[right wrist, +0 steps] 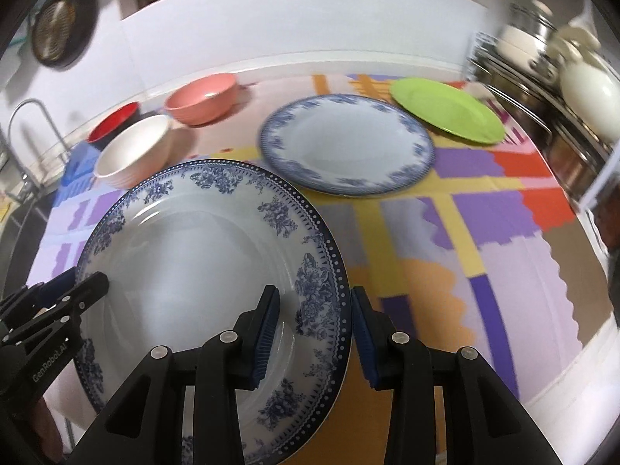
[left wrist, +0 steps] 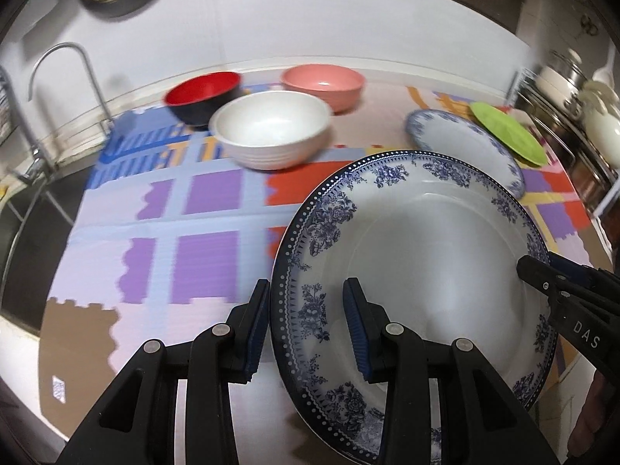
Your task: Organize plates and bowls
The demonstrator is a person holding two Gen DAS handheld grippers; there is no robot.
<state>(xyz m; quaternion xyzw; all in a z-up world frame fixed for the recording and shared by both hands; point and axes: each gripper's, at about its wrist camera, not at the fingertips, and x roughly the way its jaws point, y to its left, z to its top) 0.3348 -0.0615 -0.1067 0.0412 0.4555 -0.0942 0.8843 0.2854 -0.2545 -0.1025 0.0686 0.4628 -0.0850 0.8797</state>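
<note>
Held plate [left wrist: 418, 271]: you carry it tilted above the patterned mat [left wrist: 201, 240], nearer you than the white bowl [left wrist: 271, 128].
Left gripper [left wrist: 306, 329]: clamped on its left rim.
Right gripper [right wrist: 314, 333]: clamped on its right rim.
Second blue plate [right wrist: 345, 143]: right of the white bowl, beside the green plate [right wrist: 445, 108].

A white wall [left wrist: 271, 19] backs the surface [left wrist: 201, 240], which wears a colourful patterned mat. A curved tap [left wrist: 66, 66] stands left over a dark sink [left wrist: 27, 232]; steel pots [right wrist: 542, 38] crowd a rack right.

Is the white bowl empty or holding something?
Empty: the white bowl shows only bare white inside in the left wrist view.
</note>
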